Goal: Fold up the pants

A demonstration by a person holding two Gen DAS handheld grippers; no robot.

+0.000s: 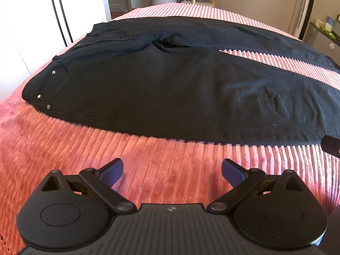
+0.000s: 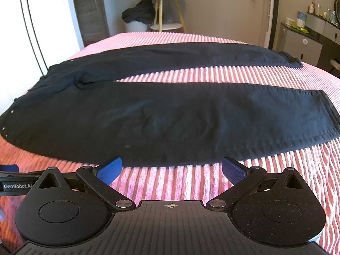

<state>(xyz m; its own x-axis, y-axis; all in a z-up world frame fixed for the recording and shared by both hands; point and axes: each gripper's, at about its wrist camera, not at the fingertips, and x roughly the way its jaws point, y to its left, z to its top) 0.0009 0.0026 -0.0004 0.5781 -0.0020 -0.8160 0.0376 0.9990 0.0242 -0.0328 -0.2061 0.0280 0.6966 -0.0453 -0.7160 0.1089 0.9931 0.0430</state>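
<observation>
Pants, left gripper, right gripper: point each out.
pants [image 1: 170, 89], left wrist view, on the near leg's thigh.
left gripper [image 1: 172, 171], left wrist view, midway between its open fingertips.
right gripper [image 2: 172, 170], right wrist view, midway between its open fingertips.

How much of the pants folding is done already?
Only the laying out: the black pants lie flat on the pink bedspread, legs apart, with no fold yet. Nothing is in hand; the left gripper and right gripper are open and empty, short of the near leg. All the folding is left.
</observation>
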